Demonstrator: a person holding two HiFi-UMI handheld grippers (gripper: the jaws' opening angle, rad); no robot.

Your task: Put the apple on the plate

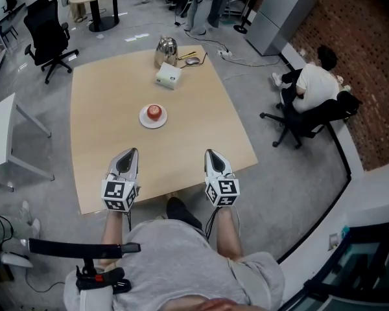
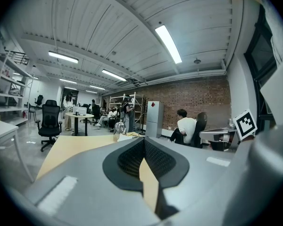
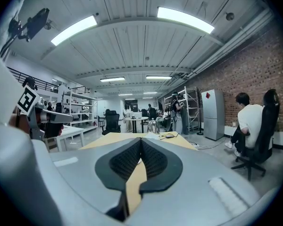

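A red apple (image 1: 155, 112) sits on a small white plate (image 1: 144, 121) near the middle of the wooden table (image 1: 110, 128). Both grippers rest side by side over the table's near edge, well short of the plate. My left gripper (image 1: 130, 152) is shut, its dark pads meeting at the tips with nothing between them. My right gripper (image 1: 211, 153) is shut and empty too. In the left gripper view the left gripper (image 2: 144, 140) points level across the table. In the right gripper view the right gripper (image 3: 141, 140) does the same. The apple is hidden behind the jaws in both gripper views.
At the table's far edge stand a white box (image 1: 168, 76), a glass jar (image 1: 166, 48) and small items with a cable (image 1: 192, 59). A person (image 1: 314, 86) sits on a chair at the right. A black office chair (image 1: 48, 39) stands far left.
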